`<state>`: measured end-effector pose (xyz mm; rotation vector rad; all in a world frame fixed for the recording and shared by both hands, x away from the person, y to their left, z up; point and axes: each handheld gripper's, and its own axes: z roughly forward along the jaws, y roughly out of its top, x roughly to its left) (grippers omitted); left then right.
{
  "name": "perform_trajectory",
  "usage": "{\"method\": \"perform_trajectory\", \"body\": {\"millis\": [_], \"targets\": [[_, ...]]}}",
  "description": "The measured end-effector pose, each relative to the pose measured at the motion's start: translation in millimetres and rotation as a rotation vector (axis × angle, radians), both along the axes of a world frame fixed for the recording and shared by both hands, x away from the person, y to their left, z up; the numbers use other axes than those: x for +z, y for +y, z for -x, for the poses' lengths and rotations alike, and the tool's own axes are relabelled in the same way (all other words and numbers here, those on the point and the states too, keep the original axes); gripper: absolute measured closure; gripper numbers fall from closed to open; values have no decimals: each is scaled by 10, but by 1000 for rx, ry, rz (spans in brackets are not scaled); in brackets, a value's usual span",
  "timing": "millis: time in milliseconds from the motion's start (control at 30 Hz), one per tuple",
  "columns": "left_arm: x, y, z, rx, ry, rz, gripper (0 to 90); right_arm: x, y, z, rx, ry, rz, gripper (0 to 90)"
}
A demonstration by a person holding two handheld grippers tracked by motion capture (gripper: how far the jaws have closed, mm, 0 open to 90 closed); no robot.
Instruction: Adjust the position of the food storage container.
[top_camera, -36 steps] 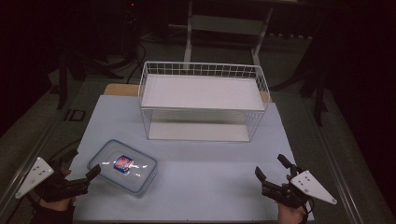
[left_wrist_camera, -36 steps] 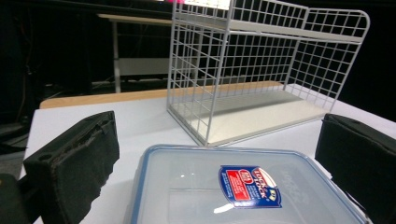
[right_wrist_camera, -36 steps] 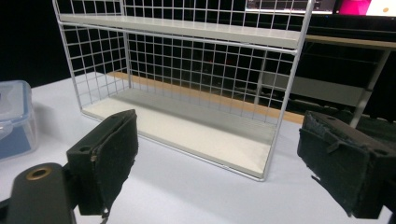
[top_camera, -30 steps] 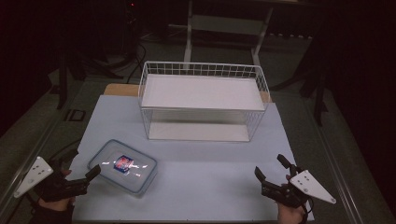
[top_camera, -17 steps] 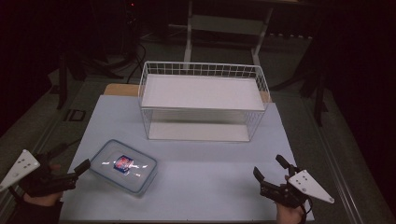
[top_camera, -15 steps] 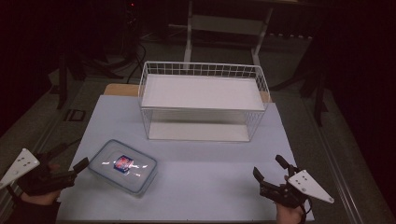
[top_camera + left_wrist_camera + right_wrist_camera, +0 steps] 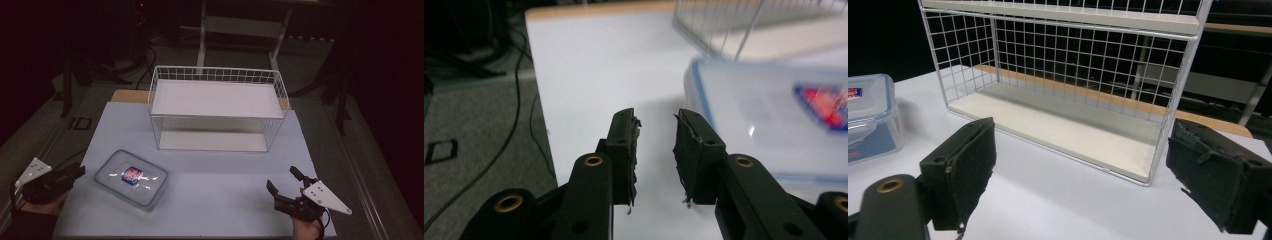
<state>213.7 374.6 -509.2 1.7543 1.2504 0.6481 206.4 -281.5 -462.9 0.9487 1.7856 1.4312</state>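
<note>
Box bearing: my left gripper [image 7: 656, 137] sits beside the container [image 7: 131, 177], nearer than right.
Left jaws: just narrowed, apart, nothing between.
Right gripper [image 7: 1078, 175]: wide apart, empty.

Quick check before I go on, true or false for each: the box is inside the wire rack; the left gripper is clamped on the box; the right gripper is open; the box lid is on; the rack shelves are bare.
1. The box is inside the wire rack. False: it lies on the table, in front of the rack toward the left.
2. The left gripper is clamped on the box. False: its jaws have just been closing with nothing between them; the box sits just beside them.
3. The right gripper is open. True: its jaws stand wide apart, holding nothing.
4. The box lid is on. True.
5. The rack shelves are bare. True.
</note>
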Motion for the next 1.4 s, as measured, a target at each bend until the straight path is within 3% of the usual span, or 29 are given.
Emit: {"method": "perform_trajectory", "body": {"millis": [233, 300, 400, 433, 600, 867, 1033, 1100, 1167, 1233, 1267, 1333, 1400], "targets": [[-115, -95, -57, -45, 81, -53, 878, -2, 19, 3, 12, 1, 3, 124], [-140, -141, -81, -55, 111, -98, 888, -4, 19, 1, 14, 3, 3, 124], [-163, -174, -93, -70, 125, -121, 893, -4, 18, 1, 14, 4, 3, 125], [-194, -211, -111, -87, 146, -144, 893, -5, 18, 1, 14, 5, 2, 125], [-212, -265, -108, -116, 134, -131, 896, -8, 13, -4, 19, 9, 0, 125], [-211, -307, -49, -161, 155, -119, 895, 12, -1, 19, 14, -14, -7, 131], [-179, -443, -13, -243, 148, -116, 896, 5, 11, 11, 16, -4, -3, 130], [-171, -535, -9, -270, 150, -147, 895, 7, 15, 15, 16, -8, -1, 131], [-168, -574, -33, -265, 151, -169, 895, 6, 15, 13, 17, -7, -3, 131], [-174, -564, -65, -245, 155, -158, 895, 5, 13, 12, 18, -3, -3, 131], [-179, -559, -80, -249, 166, -139, 895, 6, 12, 13, 18, -6, -3, 131], [-179, -596, -78, -257, 162, -160, 895, 11, 6, 19, 16, -10, -4, 130], [-176, -612, -77, -276, 168, -151, 895, 11, 4, 18, 15, -11, -4, 131]]}}
